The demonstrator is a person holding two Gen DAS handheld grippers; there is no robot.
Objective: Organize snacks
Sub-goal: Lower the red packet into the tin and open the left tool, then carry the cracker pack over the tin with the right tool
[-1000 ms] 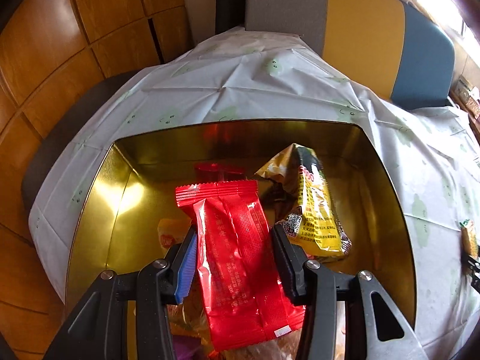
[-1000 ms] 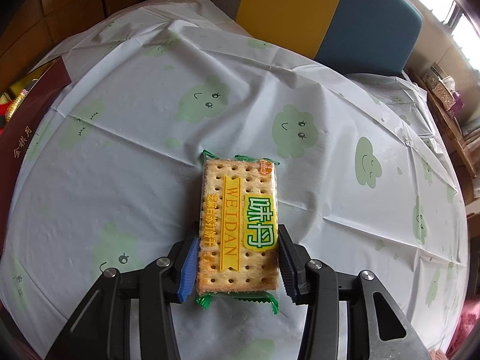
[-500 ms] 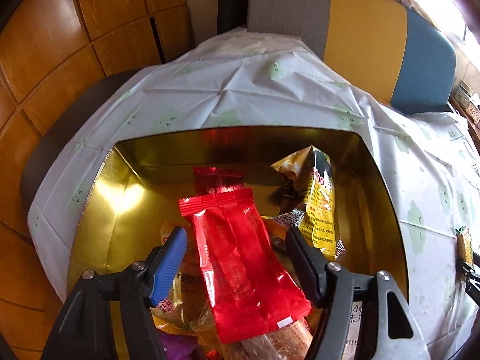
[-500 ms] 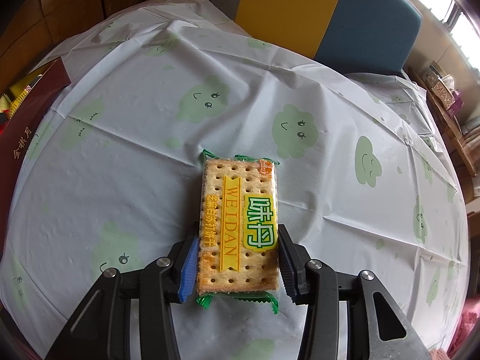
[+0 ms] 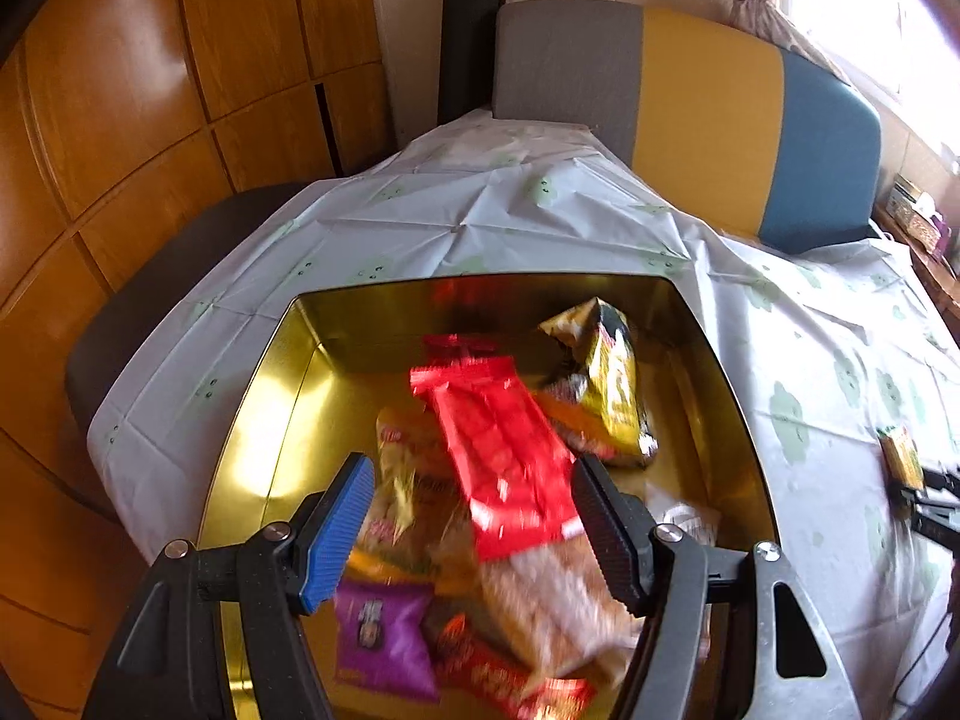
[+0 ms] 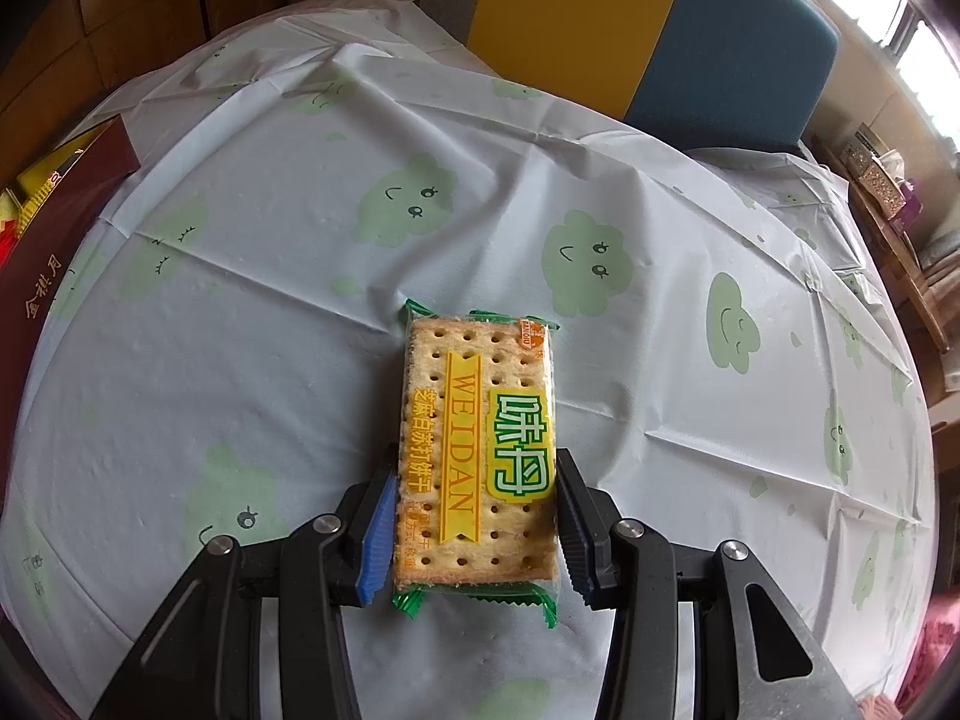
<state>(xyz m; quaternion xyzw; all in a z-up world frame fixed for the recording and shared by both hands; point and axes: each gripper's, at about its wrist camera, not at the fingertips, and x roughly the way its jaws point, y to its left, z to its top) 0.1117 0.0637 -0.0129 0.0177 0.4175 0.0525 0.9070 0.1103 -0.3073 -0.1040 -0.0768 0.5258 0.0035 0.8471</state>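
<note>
While left tongs (image 5: 471, 516) gape wide over red packet (image 5: 501, 459) in gold tin (image 5: 264, 420), right tongs (image 6: 474, 525) clamp cracker pack (image 6: 477, 450) on tabletop (image 6: 240, 312).

light: daylight from window (image 5: 870, 18) upper right, blown out | glare: hot spot on my gold tin (image 5: 264, 420) | blur: snack packets (image 5: 498, 456) smeared | edges: fisheye-bent, dark corners

A: Shiny gold square tin (image 5: 282, 396), glossy red flat packet (image 5: 501, 450) inside?

B: Yes. The near rectangular cracker pack (image 6: 477, 456) is yellow and green-edged, on a pale plastic tablecloth (image 6: 240, 372) with green clouds.
</note>
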